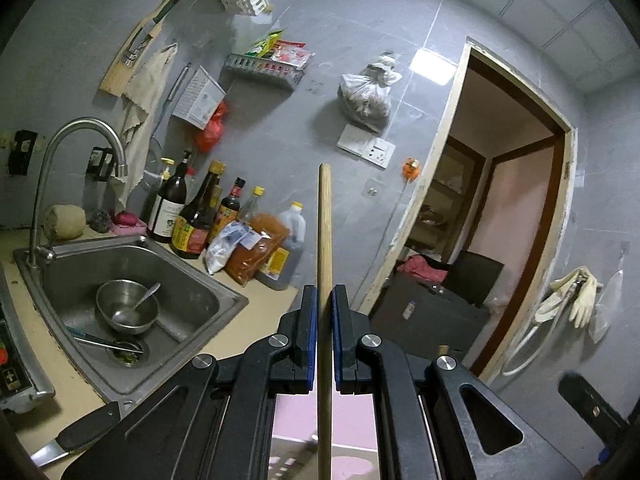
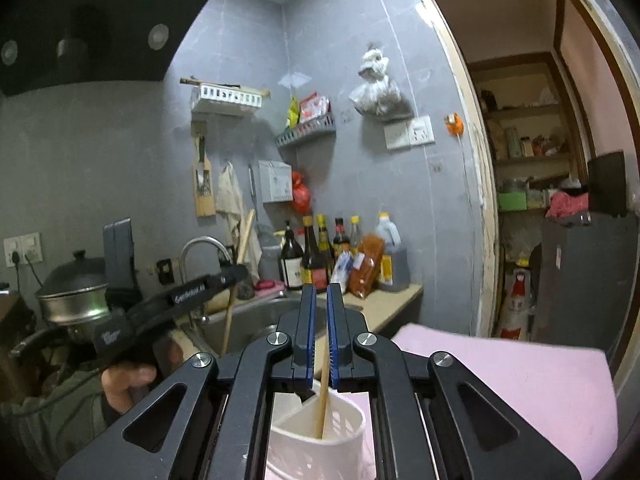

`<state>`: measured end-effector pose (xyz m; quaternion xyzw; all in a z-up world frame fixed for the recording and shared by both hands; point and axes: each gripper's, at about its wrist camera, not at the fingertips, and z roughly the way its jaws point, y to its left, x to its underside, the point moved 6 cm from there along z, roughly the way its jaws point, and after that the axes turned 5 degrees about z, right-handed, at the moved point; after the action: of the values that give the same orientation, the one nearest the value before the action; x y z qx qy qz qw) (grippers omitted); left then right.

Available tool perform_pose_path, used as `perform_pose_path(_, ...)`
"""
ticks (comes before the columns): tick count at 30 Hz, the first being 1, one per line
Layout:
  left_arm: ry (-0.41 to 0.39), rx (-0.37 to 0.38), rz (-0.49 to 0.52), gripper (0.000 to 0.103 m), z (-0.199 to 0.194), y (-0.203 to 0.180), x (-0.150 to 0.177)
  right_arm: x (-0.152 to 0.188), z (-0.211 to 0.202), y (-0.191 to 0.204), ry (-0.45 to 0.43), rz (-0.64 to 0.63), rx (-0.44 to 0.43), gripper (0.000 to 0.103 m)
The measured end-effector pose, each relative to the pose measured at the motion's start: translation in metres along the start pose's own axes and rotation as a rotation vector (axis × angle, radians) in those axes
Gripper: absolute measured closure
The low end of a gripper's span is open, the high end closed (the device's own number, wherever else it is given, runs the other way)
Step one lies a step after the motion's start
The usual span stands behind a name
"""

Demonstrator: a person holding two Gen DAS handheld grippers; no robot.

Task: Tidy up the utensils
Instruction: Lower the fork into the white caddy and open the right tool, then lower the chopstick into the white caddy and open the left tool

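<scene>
My left gripper is shut on a long wooden stick, likely a chopstick or utensil handle, held upright above the counter. In the right wrist view the left gripper holds that stick over the sink. My right gripper holds a thin wooden chopstick between its nearly closed pads; its lower end stands inside a white divided utensil holder on a pink mat.
A steel sink holds a bowl with a spoon and chopsticks. Sauce bottles line the wall. A knife lies on the counter's front edge. A doorway opens at right. A pot stands at left.
</scene>
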<state>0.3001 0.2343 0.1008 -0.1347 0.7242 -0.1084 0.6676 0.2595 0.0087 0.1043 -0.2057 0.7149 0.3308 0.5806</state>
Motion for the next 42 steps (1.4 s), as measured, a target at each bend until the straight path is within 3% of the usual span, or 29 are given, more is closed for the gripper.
perform_pose_path(4,-0.018,-0.022,-0.03,0.098,0.004,0.011,0.009,0.017,-0.009,-0.022,0.031,0.032,0.046,0.098)
perform_pose_path(10,-0.059,-0.025,-0.079,0.098,0.002,0.015,-0.001,0.044,-0.011,-0.067,0.152,0.112,0.133,0.095)
perform_pose_path(15,-0.073,-0.046,-0.038,0.098,0.003,0.01,-0.005,0.064,0.001,-0.087,0.258,0.187,0.162,0.081)
perform_pose_path(25,-0.043,-0.107,0.05,0.098,0.004,0.005,0.029,0.09,0.009,-0.088,0.347,0.201,0.169,0.081)
perform_pose_path(31,0.03,-0.118,0.103,0.098,-0.009,-0.007,0.056,0.095,0.005,-0.093,0.382,0.188,0.196,0.08)
perform_pose_path(37,0.171,-0.09,0.143,0.097,-0.012,-0.023,0.083,0.099,-0.009,-0.104,0.406,0.165,0.227,0.075)
perform_pose_path(40,0.203,-0.064,0.147,0.092,-0.02,-0.031,0.093,0.099,-0.02,-0.109,0.398,0.162,0.242,0.069)
perform_pose_path(42,0.206,-0.048,0.163,0.085,-0.028,-0.039,0.098,0.097,-0.029,-0.114,0.384,0.158,0.258,0.058)
